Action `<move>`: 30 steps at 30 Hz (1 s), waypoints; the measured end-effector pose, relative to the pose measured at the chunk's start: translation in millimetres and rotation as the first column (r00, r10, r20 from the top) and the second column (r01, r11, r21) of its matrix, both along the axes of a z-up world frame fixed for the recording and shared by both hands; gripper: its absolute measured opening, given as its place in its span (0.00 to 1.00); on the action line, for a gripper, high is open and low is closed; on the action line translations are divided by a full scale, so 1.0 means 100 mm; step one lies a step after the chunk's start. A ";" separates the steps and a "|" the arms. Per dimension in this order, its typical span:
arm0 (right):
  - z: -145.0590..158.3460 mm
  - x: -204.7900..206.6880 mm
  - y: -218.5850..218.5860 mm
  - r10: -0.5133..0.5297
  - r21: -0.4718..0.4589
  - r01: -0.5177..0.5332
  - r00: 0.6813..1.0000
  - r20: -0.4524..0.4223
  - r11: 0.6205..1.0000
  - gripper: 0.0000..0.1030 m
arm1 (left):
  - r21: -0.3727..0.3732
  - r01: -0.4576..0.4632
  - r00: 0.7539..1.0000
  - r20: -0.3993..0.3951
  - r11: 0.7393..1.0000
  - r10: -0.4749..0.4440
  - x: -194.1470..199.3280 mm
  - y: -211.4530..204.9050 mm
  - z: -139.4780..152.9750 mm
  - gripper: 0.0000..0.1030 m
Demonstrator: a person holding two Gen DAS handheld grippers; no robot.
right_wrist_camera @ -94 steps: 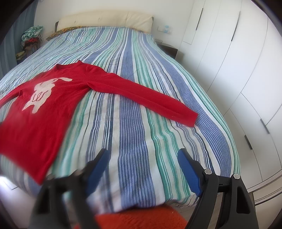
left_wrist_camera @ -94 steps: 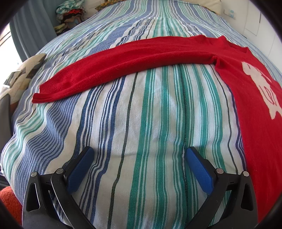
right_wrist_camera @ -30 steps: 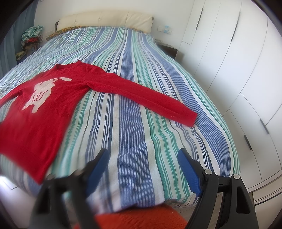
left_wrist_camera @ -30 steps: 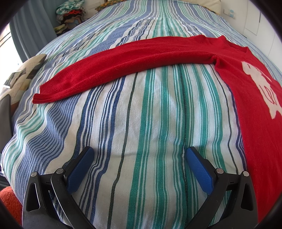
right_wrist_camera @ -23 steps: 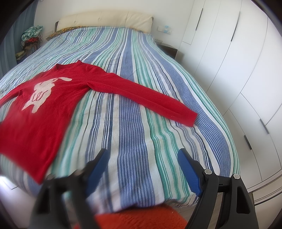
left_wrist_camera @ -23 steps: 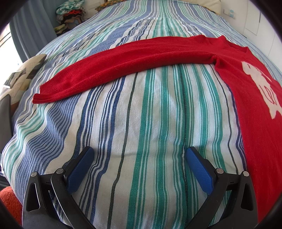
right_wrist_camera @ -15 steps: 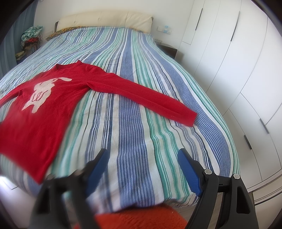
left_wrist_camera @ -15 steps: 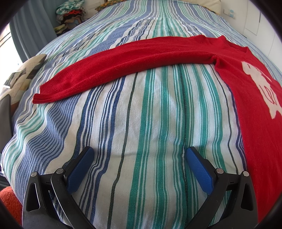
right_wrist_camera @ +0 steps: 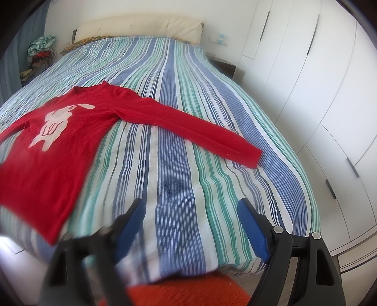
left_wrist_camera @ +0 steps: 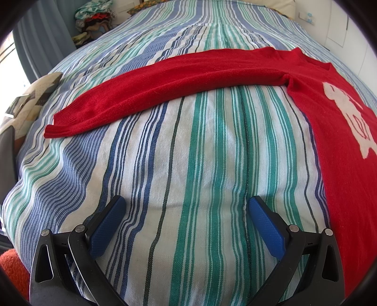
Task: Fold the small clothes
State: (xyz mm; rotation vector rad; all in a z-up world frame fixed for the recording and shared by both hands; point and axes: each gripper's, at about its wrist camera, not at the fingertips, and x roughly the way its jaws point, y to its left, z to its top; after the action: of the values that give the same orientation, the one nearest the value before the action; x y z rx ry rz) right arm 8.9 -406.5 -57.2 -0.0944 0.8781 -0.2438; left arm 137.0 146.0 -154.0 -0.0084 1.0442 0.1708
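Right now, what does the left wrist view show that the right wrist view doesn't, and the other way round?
Only the left wrist view shows the cuff of one stretched-out sleeve and the open left gripper.

Only the right wrist view shows the other sleeve's cuff, the white wardrobe doors, the headboard and the open right gripper.

Both show the red sweater lying flat and unfolded on the striped bedspread, and the clothes pile beyond.

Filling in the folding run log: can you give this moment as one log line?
phase: before first grasp | red sweater: flat on striped bedspread, sleeves out | left gripper: open, empty | right gripper: open, empty
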 end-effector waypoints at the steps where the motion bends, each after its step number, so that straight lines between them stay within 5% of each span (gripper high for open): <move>1: 0.00 0.00 0.00 0.000 0.000 0.000 1.000 0.000 1.000 0.77 | 0.000 0.000 1.000 0.000 1.000 0.000 0.00 0.00 0.00 1.00; 10: 0.01 -0.04 -0.07 -0.006 0.024 0.006 1.000 0.005 1.000 0.77 | -0.026 -0.002 1.000 -0.019 1.000 0.002 -0.03 0.05 0.11 0.99; 14: 0.01 -0.06 -0.09 -0.009 0.023 0.009 1.000 0.005 1.000 0.77 | -0.115 -0.021 0.999 0.039 0.993 0.025 -0.14 0.16 0.39 0.99; 16: 0.02 -0.06 -0.13 -0.013 0.073 0.013 1.000 0.006 0.997 0.77 | -0.135 -0.051 0.995 0.079 0.990 0.061 -0.22 0.23 0.53 0.99; 18: 0.07 -0.03 -0.32 -0.006 0.230 0.000 1.000 0.025 0.973 0.77 | -0.159 -0.087 0.990 0.093 0.983 0.103 -0.33 0.32 0.60 0.99; 21: 0.18 -0.01 -0.89 -0.174 0.452 0.105 0.978 0.114 0.886 0.77 | -0.205 -0.141 0.983 0.084 0.969 0.161 -0.48 0.46 0.55 0.99; 25: 0.01 0.09 -1.74 -0.495 0.749 0.265 0.863 0.097 0.608 0.77 | -0.251 -0.208 0.972 0.052 0.945 0.228 -0.47 0.60 0.45 0.99; 27: -0.21 0.27 -1.93 -0.526 0.825 0.284 0.850 0.019 0.489 0.76 | -0.266 -0.233 0.963 0.069 0.935 0.259 -0.47 0.65 0.45 0.99; 30: -0.49 0.54 -1.95 -0.525 0.878 0.295 0.849 -0.059 0.378 0.76 | -0.255 -0.244 0.961 0.066 0.936 0.269 -0.45 0.67 0.41 0.99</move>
State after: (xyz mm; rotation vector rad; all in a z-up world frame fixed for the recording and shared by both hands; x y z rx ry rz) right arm 62.8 -601.5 -106.2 1.1437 0.6807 -0.2469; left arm 92.4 212.6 -113.1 -0.3760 0.9564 0.2753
